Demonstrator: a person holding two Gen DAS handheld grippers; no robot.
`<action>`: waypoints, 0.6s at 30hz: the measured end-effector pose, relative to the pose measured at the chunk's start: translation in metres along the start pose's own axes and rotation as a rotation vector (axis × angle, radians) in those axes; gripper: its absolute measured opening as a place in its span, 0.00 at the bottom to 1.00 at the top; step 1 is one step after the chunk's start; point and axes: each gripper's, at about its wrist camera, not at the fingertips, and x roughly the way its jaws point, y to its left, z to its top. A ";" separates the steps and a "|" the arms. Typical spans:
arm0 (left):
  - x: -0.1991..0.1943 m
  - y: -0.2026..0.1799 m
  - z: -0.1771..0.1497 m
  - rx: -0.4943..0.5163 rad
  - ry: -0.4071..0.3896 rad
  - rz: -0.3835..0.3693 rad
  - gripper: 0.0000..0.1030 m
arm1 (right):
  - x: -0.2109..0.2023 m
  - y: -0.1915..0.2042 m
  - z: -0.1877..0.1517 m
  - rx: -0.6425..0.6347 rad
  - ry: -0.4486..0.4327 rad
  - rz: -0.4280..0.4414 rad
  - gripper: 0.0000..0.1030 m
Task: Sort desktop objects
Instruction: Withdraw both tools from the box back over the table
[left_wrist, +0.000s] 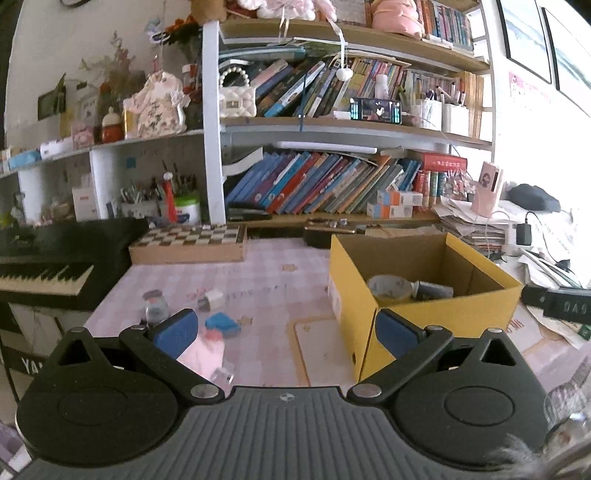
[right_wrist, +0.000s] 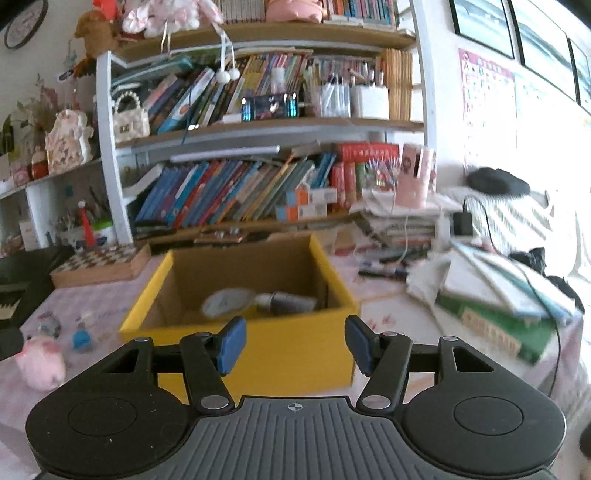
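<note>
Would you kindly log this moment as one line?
left gripper: open, empty | right gripper: open, empty | yellow box: holds tape roll, bottle

Your yellow box (right_wrist: 236, 354) stands mid-tabletop, open-topped, reachable from above. Bare tabletop (left_wrist: 258, 273) lies left of it, back to the chessboard (left_wrist: 188, 243) by the far edge. Small clutter (left_wrist: 218, 325) crowds the near-left; stacked books (right_wrist: 498, 314) block the right edge.

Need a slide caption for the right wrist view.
Open right hand-held gripper faces the yellow box, which holds a tape roll.
</note>
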 end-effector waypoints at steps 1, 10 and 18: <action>-0.003 0.004 -0.004 -0.006 0.010 -0.007 1.00 | -0.004 0.005 -0.004 0.000 0.013 0.003 0.58; -0.021 0.043 -0.030 -0.024 0.094 -0.033 1.00 | -0.038 0.064 -0.042 -0.065 0.103 0.055 0.59; -0.034 0.074 -0.050 -0.013 0.166 -0.036 1.00 | -0.049 0.097 -0.065 -0.054 0.184 0.068 0.63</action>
